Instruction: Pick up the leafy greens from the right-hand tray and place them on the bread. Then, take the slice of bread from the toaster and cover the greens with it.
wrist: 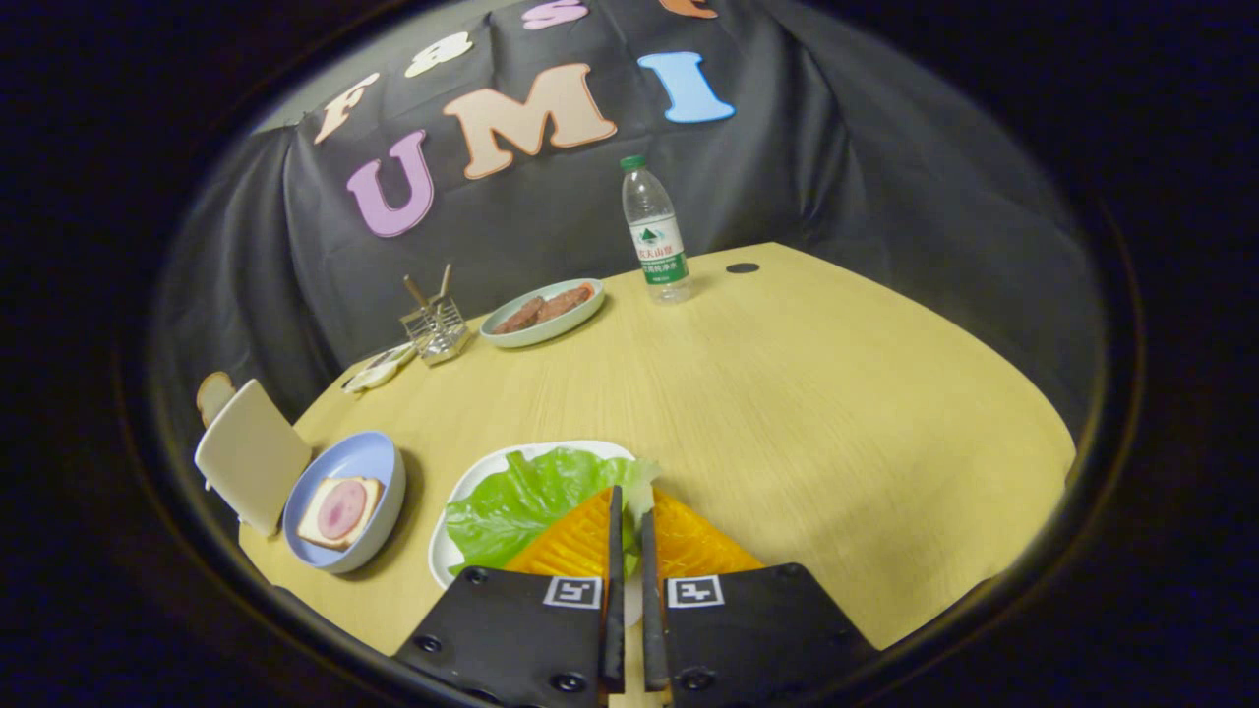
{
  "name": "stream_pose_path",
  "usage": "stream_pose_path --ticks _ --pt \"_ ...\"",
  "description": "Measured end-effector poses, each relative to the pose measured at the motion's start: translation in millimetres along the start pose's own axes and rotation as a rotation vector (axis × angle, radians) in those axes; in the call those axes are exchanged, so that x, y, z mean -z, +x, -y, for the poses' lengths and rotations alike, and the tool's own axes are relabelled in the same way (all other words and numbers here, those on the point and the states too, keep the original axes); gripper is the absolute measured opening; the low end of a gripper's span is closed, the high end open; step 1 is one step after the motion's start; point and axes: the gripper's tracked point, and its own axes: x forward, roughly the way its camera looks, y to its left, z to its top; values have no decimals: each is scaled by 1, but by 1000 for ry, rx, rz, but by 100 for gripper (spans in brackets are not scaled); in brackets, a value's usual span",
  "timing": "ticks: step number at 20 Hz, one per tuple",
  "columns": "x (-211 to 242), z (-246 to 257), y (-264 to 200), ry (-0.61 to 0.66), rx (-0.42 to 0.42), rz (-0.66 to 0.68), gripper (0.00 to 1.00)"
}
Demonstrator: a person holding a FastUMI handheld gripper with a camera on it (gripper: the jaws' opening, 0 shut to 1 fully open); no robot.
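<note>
gripper [629,511] nearest the camera, fingers [615,551] almost together, only a thin slit between them. a strip of the leafy greens [531,497] sits in that slit near the tips. looks pinched, but whether both fingers actually press on it I cannot tell

greens are a flat lettuce leaf lying on the white tray [472,482] directly under and just ahead of the fingers; most of the leaf spreads to the left of the fingertips, a paler bit pokes out beyond them. leaf not visibly lifted off the tray

left of the tray, close beside it: blue bowl-like plate [379,462] holding one bread slice [339,511] with a round pink slice of ham [342,508] on top. no greens on it yet

just left of that plate, touching or nearly touching: cream toaster [251,452], tilted in this view, with the brown top of a second bread slice [211,391] sticking up behind it

further back on the wooden table [807,393]: pale green plate [543,315] with two reddish-brown sausage pieces [541,307], a wire rack [436,327] with sticks standing in it to its left, a small dish [377,370] left of the rack, and a clear water bottle [656,231] with green cap upright to the right of the green plate, well apart from the tray. small dark round spot [742,267] on the table just right of the bottle
</note>
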Motion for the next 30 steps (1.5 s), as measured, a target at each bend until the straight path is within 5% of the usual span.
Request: stream_pose_path --ticks 11,20,25,30 --pt "-37 -41 -29 24 -124 136 5" --pt "-86 -139 -80 130 -377 316 5" --pt "-84 -214 -94 248 -578 288 5" --pt "-58 -265 -77 282 -607 216 5"
